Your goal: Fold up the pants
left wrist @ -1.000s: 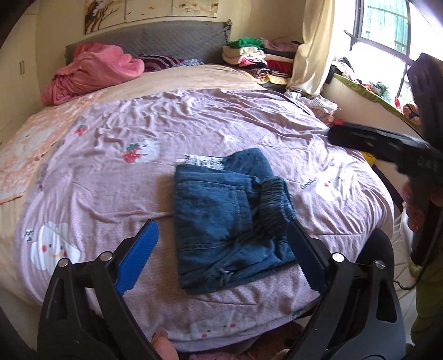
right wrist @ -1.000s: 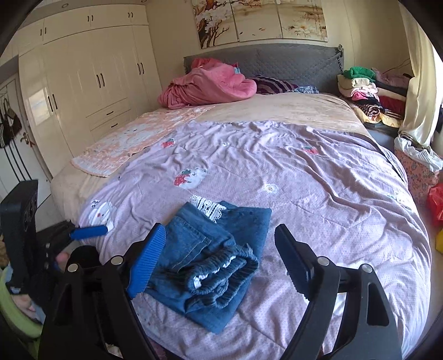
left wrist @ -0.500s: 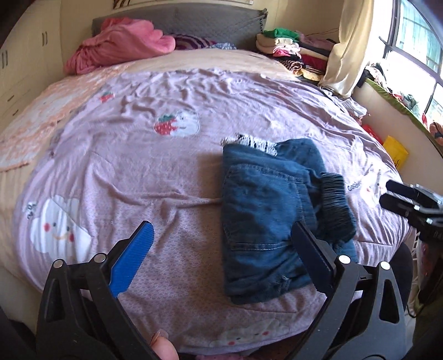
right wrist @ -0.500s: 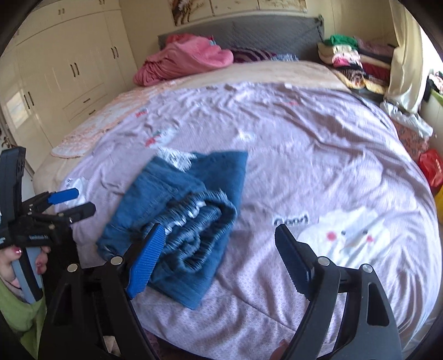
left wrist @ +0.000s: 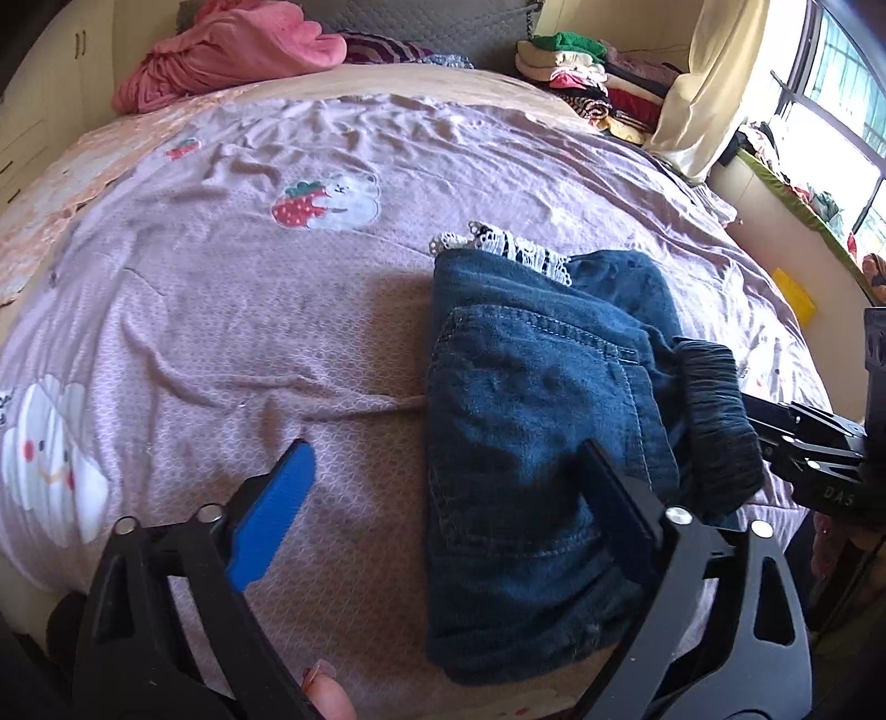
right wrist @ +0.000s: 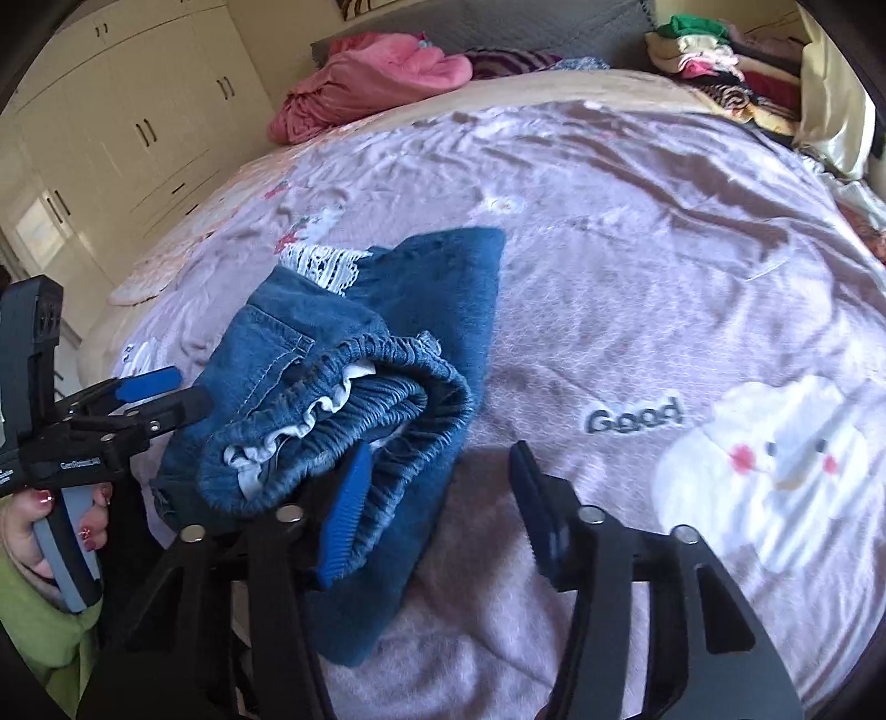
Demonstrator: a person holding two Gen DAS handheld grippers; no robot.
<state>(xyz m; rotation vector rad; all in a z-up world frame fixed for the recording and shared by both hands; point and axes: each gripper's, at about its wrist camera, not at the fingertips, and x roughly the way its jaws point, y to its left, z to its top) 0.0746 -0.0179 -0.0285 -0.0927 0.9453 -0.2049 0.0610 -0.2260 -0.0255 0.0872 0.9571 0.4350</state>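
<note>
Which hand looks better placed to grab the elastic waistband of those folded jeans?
Probably right: the right tool, closing, already has the jeans edge beside the waistband between its fingers.

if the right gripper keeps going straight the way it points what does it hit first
Probably the near edge of the folded blue denim pants lying on the lilac bedspread; the right gripper is closing, nothing gripped yet.

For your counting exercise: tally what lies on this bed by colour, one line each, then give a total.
Blue: 1, the folded blue denim pants
Pink: 1, the crumpled pink blanket by the headboard
Lilac: 1, the lilac cartoon-print bedspread
Total: 3
</note>
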